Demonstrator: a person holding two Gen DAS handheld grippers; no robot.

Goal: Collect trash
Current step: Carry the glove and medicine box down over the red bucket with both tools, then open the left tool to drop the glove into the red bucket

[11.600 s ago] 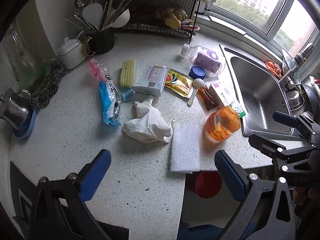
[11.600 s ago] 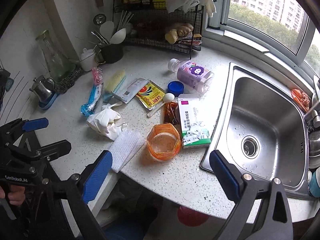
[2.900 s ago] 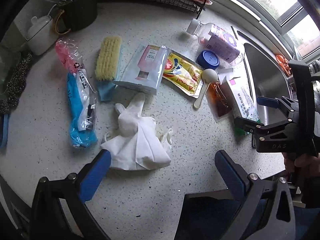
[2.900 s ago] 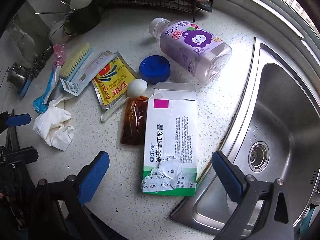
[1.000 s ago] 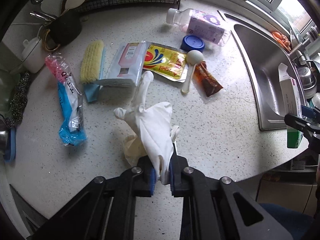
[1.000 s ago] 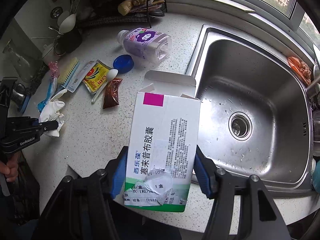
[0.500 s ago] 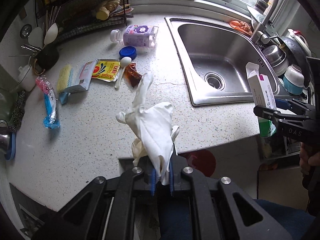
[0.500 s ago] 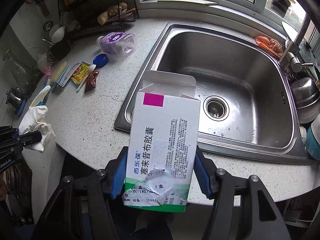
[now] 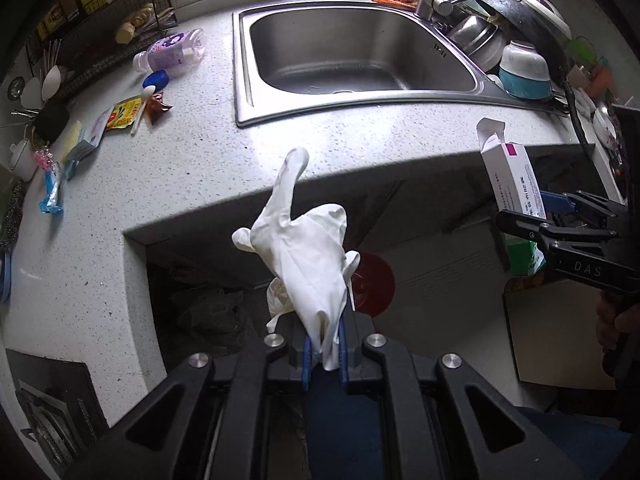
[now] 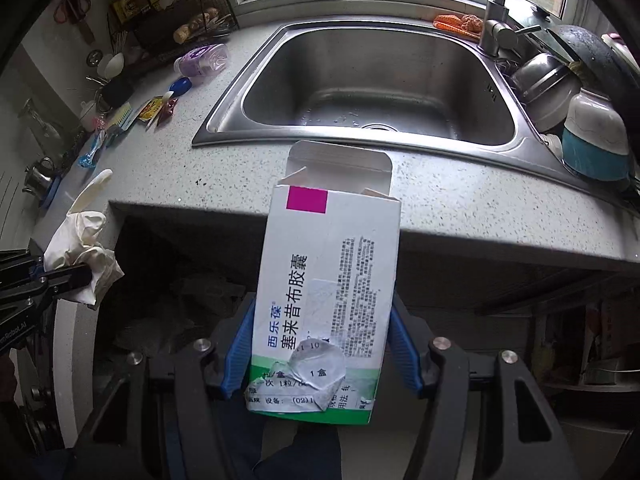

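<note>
My left gripper point(image 9: 323, 354) is shut on a crumpled white glove point(image 9: 304, 248), held in the air in front of the counter edge; the glove also shows in the right wrist view point(image 10: 82, 240). My right gripper point(image 10: 320, 354) is shut on an open white medicine box point(image 10: 328, 288) with a magenta square, also held off the counter; the box shows in the left wrist view point(image 9: 514, 192) at the right. A red bin point(image 9: 372, 284) sits on the floor below, partly hidden by the glove. Other trash stays on the counter at the far left: a yellow sachet point(image 9: 122, 114), a brown sauce packet point(image 9: 158, 106), a purple bottle point(image 9: 174, 52).
The speckled counter point(image 9: 192, 160) has a steel sink point(image 9: 352, 52) in the middle and stacked bowls and pans point(image 9: 520, 64) at the right. A blue lid point(image 9: 156, 79), a brush point(image 9: 76, 136) and a wire rack point(image 9: 100, 36) stand at the left. An open cabinet space point(image 9: 208, 292) lies below the counter.
Both grippers have drawn further back from the counter and lower, each still holding its item. The counter edge and the space under it now fill the middle of both views.
</note>
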